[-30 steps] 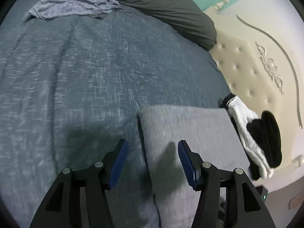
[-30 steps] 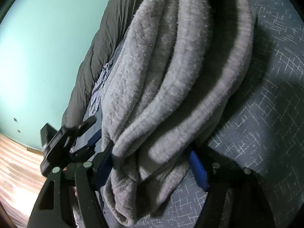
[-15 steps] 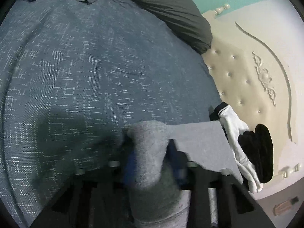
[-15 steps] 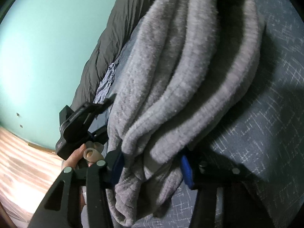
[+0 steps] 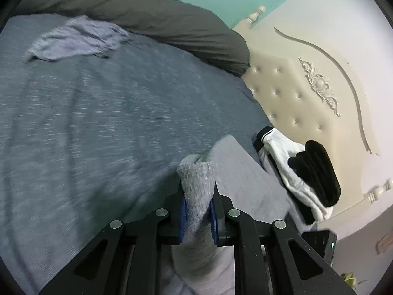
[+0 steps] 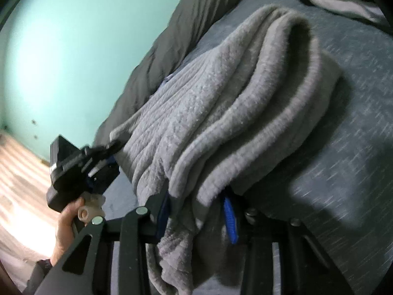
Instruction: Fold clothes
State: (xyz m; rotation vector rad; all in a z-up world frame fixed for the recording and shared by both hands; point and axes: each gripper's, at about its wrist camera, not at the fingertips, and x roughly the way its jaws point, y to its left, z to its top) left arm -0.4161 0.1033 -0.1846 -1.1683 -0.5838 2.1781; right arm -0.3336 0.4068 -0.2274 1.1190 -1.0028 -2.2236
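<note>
A folded grey fleece garment (image 5: 235, 172) lies on the blue-grey bed sheet (image 5: 98, 123). My left gripper (image 5: 197, 196) has a bunched corner of it between its blue pads, and its jaws are still closing. In the right wrist view the same garment (image 6: 221, 98) shows as several thick folded layers, partly raised off the bed. My right gripper (image 6: 196, 204) has its jaws closing on the near end of those layers, with fabric hanging below. The left gripper (image 6: 81, 164), held by a person's hand (image 6: 66, 221), grips the garment's far left edge.
A dark grey duvet (image 5: 147, 12) runs along the far side of the bed. A crumpled lilac-grey garment (image 5: 78, 39) lies near it. White and black clothes (image 5: 302, 172) are piled by the cream tufted headboard (image 5: 294, 86). Wooden floor (image 6: 19, 172) shows beyond the bed's edge.
The left gripper stood open over the garment's corner, then shut on it and rose with it. The right jaws narrowed on the folded layers and lifted them a little.
</note>
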